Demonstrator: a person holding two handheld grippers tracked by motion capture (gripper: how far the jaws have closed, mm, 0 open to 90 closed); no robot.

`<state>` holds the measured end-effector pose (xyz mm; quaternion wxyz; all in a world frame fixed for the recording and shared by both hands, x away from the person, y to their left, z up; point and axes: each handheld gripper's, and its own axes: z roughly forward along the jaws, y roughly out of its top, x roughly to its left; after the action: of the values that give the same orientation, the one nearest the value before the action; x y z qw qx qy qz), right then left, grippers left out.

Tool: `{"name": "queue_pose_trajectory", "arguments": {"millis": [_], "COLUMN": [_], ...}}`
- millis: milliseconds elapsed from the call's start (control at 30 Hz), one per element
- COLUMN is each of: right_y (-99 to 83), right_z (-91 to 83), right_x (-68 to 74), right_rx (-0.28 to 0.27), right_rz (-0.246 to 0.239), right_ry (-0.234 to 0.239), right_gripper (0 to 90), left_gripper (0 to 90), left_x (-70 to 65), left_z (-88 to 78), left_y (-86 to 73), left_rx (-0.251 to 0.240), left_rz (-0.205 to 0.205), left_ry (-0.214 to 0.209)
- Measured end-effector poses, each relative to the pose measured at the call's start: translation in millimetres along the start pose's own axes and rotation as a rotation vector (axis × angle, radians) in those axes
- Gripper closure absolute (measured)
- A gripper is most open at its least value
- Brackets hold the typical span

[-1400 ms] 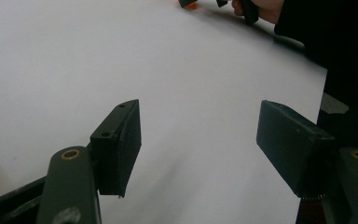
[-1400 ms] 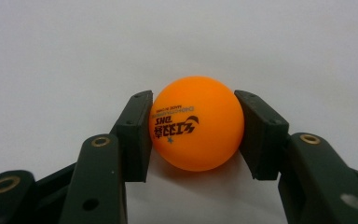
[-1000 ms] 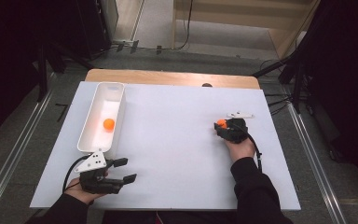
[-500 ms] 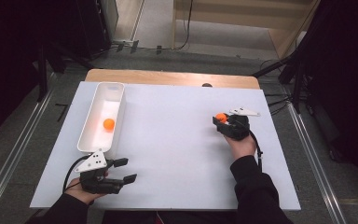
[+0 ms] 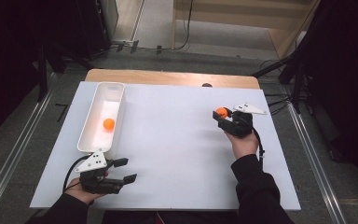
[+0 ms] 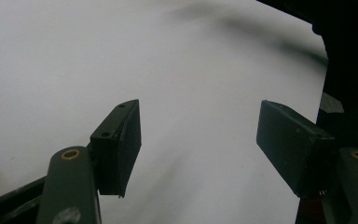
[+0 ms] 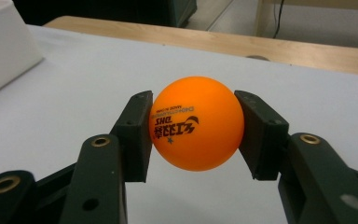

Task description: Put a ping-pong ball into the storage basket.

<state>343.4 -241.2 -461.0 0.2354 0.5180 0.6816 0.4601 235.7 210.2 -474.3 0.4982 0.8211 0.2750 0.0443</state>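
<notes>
White sheeting covers the table (image 5: 177,154), with a wooden edge (image 5: 168,77) showing at the far side and dark floor around it.

Left to right:

1. Left gripper (image 5: 123,170): rests low at the near left corner of the table. The left gripper view shows both jaws spread wide with nothing between them, only bare white surface ahead.
2. White tray (image 5: 89,122): long and narrow, standing at the left of the table just beyond the left gripper. One orange ball (image 5: 108,123) lies inside it on the floor of the tray.
3. Right gripper (image 5: 220,115): held at the right of the table, well apart from the tray. Its jaws pinch a second orange ball (image 7: 196,123) across the widest part, one pad on each side.

Handling notes for the held ball: it appears to be a table-tennis ball, so judge it very light, hollow, thin-walled and smooth. Grip on the full diameter, as shown; an off-centre pinch would likely squirt it out. Excess squeeze could dent the shell. Once released it will probably bounce and roll, so a low drop into the tray is advisable.

Limits of view:
- Printed lettering on the held ball reads upside down; only part is legible.
- Whether the held ball clears the table cannot be confirmed from above.
- Tray depth is hard to judge.
- A small dark mark (image 5: 207,85) at the far table edge is unidentifiable.
</notes>
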Motion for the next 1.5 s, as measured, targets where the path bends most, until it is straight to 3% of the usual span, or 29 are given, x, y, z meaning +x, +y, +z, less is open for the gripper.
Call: {"name": "queue_pose_trajectory", "arguments": {"millis": [133, 667, 1167, 1500], "right_y": [3.1, 2.9, 3.9, 4.0], "right_z": [-3.5, 0.6, 8.8, 14.3], "right_x": [2.0, 8.6, 29.4, 46.5], "right_rx": [-0.019, -0.011, 0.008, 0.027], "right_rz": [-0.003, -0.011, -0.036, -0.064], "right_ry": [0.016, 0.07, 0.15, 0.188], "right_gripper": [48.4, 48.4, 48.4, 48.4], "left_gripper": [31.4, 31.3, 31.4, 31.4], "left_x": [-0.1, 0.6, 2.1, 4.1], "left_z": [-0.1, -1.7, -4.3, -4.7], "left_y": [0.0, -0.4, -0.8, -1.3], "left_rx": [-0.002, -0.01, -0.007, -0.038], "left_rz": [-0.003, -0.007, -0.007, 0.007], "left_ry": [0.0, 0.01, 0.034, 0.05]}}
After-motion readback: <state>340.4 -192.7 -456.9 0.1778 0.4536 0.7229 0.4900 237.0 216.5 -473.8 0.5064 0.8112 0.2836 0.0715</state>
